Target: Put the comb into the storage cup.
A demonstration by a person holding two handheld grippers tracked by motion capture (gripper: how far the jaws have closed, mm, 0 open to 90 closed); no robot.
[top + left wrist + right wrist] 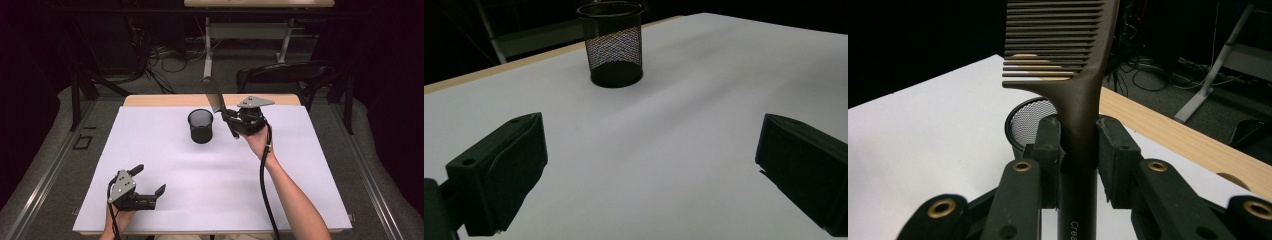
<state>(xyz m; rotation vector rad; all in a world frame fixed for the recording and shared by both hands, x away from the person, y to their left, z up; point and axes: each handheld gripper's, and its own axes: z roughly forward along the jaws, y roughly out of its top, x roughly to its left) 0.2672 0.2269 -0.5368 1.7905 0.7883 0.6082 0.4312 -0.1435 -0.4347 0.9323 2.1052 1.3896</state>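
- A lab or recording studio is suggested by dark surroundings.
- A table (300,200) covered in plain white is lit from above.
- Loose cables (170,57) are seen on the grey floor beyond.
- A height-adjustable desk frame (250,35) is placed behind.

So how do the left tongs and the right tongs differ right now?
The left tongs are open, gripping nothing; the right tongs are shut on a brown plastic comb. The left tongs sit low over the white table; the right tongs are raised beside the black mesh cup.

Comb (215,94) above-right of cup (200,126), cup on table (300,190).
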